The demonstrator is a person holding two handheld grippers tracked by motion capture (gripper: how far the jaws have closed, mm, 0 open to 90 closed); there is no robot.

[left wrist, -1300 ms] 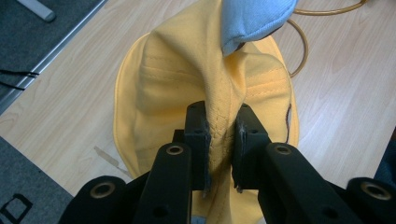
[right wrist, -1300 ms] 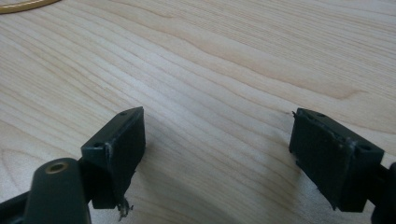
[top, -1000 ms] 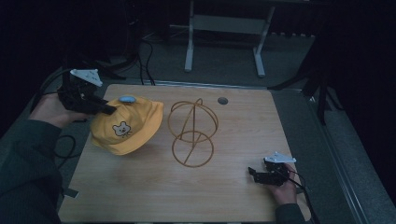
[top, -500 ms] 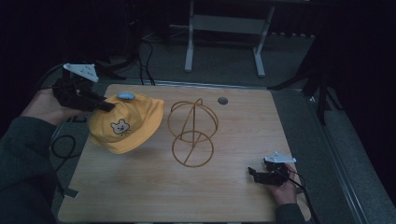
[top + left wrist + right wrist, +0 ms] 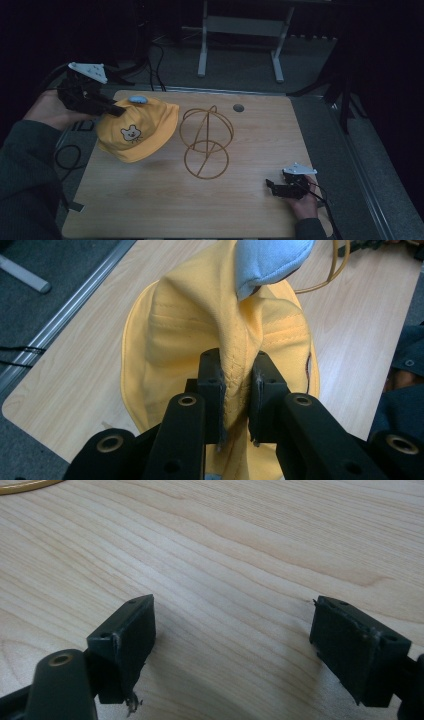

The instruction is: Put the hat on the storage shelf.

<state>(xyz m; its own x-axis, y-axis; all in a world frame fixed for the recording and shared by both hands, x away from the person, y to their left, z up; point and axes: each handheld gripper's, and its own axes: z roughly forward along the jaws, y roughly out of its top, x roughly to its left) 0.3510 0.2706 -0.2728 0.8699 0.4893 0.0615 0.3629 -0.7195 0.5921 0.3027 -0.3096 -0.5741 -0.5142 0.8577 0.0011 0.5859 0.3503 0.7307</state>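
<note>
The left gripper (image 5: pixel 235 385) has pinched a fold of the yellow hat (image 5: pixel 137 131), which has yet to reach the wire stand (image 5: pixel 205 142) beside it, while the right gripper (image 5: pixel 232 650) rests spread on the table (image 5: pixel 240 200).

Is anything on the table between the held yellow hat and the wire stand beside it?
Nothing visible. The left gripper pinches the yellow hat, and only bare table lies between it and the wire stand.

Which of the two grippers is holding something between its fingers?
The left gripper: its fingers pinch a fold of the yellow hat. The right gripper rests open on the bare table with nothing between its fingers.
</note>
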